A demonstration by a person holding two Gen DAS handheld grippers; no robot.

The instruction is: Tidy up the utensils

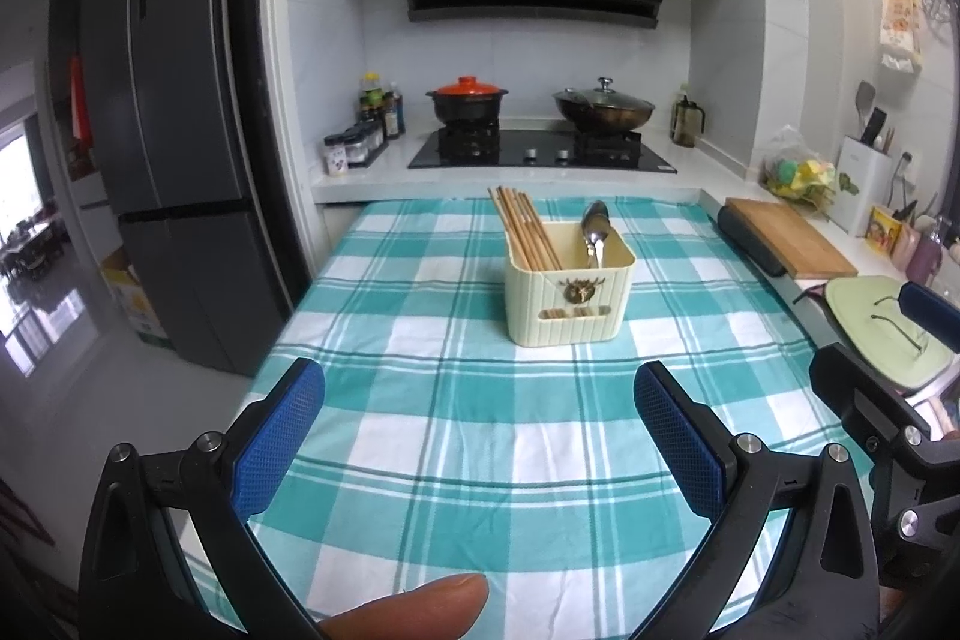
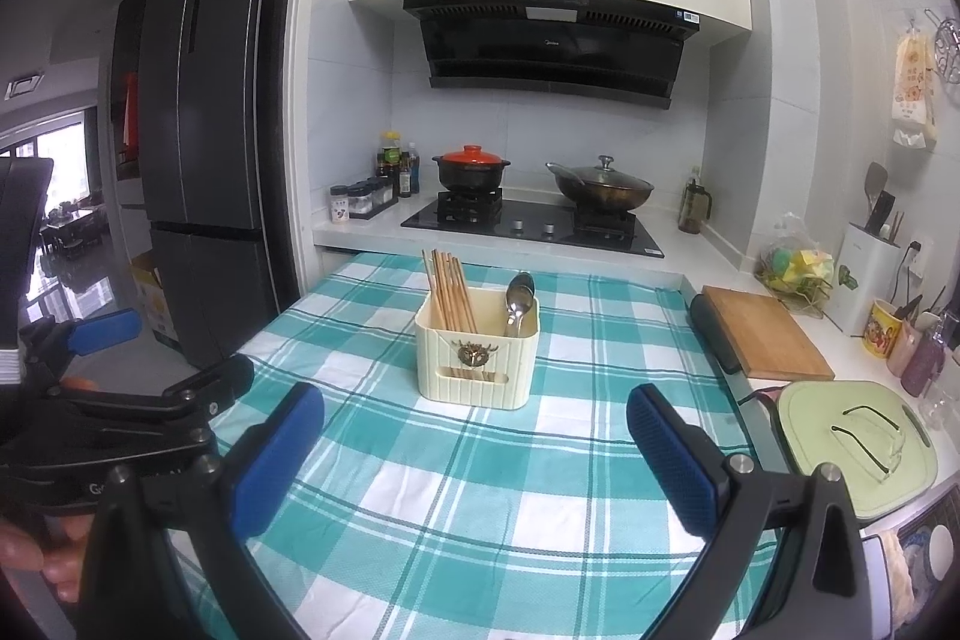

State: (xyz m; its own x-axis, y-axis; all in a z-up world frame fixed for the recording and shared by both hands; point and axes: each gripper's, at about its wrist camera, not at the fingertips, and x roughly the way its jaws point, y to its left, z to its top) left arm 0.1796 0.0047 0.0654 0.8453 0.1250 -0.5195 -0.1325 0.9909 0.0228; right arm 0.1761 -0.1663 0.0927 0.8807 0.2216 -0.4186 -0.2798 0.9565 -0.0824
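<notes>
A cream ribbed utensil holder [image 1: 569, 301] [image 2: 478, 361] stands on the teal checked tablecloth [image 1: 456, 424] [image 2: 456, 496]. Several wooden chopsticks [image 1: 523, 227] [image 2: 450, 291] lean in its left half, and metal spoons [image 1: 595, 227] [image 2: 519, 303] stand in its right half. My left gripper [image 1: 479, 436] hovers open in front of the holder, with nothing between its blue pads. My right gripper [image 2: 474, 454] is likewise open and empty, short of the holder. The left gripper also shows at the left edge of the right wrist view, held by a hand.
A wooden cutting board [image 1: 789, 235] [image 2: 762, 334] and a green board with glasses [image 2: 855, 445] lie on the counter to the right. Behind the table is a stove with a red-lidded pot [image 1: 468, 97] and a wok [image 1: 603, 109]. A fridge [image 1: 174, 148] stands left.
</notes>
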